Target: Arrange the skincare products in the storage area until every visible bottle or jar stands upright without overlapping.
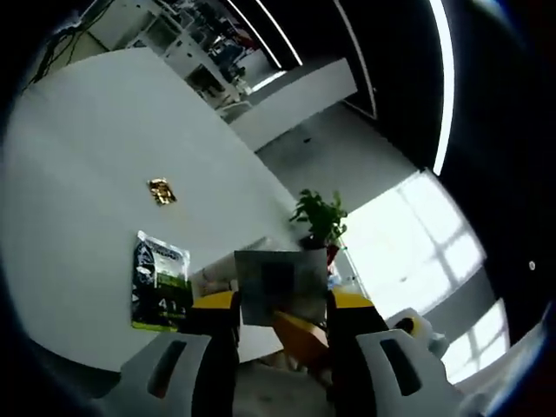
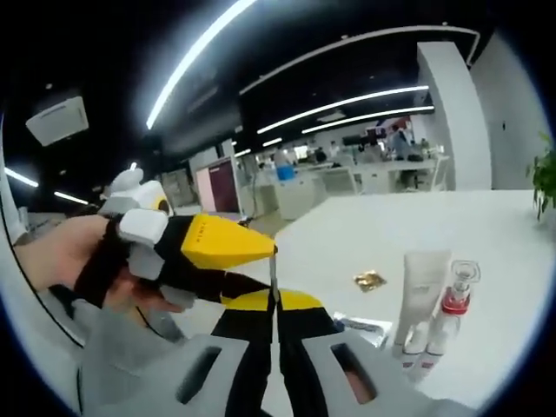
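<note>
A white tube [image 2: 421, 291] and a clear pump bottle with a red collar [image 2: 453, 300] stand close together on the white table [image 2: 504, 252], with small bottles [image 2: 427, 343] at their feet. They are to the right of my right gripper [image 2: 275, 295], which is shut with nothing visible between its jaws. My left gripper [image 2: 217, 243], held by a hand [image 2: 61, 252], crosses in from the left just above it. In the left gripper view my left gripper [image 1: 282, 306] is open over the table's edge [image 1: 104, 347], far from the products.
A gold packet [image 1: 162, 191] [image 2: 370, 280] and a green-and-black sachet [image 1: 159, 282] [image 2: 360, 326] lie flat on the table. A potted plant [image 1: 320, 217] and an orange object [image 1: 300, 337] are beyond the table's edge. Office desks [image 2: 347, 178] fill the background.
</note>
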### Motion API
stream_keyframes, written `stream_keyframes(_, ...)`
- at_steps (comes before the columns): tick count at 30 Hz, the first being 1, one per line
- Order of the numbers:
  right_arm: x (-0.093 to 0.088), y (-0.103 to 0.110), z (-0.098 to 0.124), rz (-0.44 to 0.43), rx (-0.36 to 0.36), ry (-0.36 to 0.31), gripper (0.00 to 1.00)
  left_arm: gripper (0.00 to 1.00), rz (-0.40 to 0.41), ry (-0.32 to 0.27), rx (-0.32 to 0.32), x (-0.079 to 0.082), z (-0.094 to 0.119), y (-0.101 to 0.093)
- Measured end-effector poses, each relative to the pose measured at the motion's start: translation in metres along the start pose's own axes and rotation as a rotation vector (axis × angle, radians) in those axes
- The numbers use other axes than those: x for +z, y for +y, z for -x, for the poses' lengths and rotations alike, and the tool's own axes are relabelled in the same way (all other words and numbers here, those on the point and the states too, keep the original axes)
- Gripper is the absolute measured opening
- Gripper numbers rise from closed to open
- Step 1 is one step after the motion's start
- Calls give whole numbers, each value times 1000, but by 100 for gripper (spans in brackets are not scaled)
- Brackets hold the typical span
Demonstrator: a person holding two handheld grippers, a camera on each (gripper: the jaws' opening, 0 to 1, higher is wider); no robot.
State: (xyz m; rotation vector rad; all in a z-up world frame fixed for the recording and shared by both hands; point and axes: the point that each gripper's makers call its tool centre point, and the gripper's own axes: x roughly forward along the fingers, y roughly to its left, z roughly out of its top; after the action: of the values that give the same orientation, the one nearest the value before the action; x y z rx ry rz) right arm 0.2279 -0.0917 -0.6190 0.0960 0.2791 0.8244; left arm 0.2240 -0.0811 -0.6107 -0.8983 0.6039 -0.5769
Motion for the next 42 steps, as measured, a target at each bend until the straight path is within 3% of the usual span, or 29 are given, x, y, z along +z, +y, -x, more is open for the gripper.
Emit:
stream_keyframes(7,-1,4,-1,-9,25,20,1,34,-23,-9,-24,1,5,0)
stream_keyframes(16,-5,11,-1,-11,67,54,1,34,-124,-12,-43,4,24,5)
stream_keyframes(18,-4,9,0,-30,73,56,1,34,-193,-10,-23,6,31,12)
stream_keyframes(22,-4,7,2,-57,86,62,1,37,-227,-6,-25,8,43,18)
stream_keyframes(23,-4,8,3,-67,97,64,1,37,-273,-9,-25,11,47,19)
stream_keyframes(27,-3,16,7,-117,166,68,1,37,-419,31,-22,16,56,21)
stream_keyframes(29,-3,19,8,-119,195,70,1,36,-474,52,-50,16,59,15)
stream_keyframes(34,-2,41,17,-176,347,92,1,32,-578,99,-111,15,64,5)
stream_keyframes(42,-10,66,29,-89,484,192,1,29,-650,191,-197,5,72,-1)
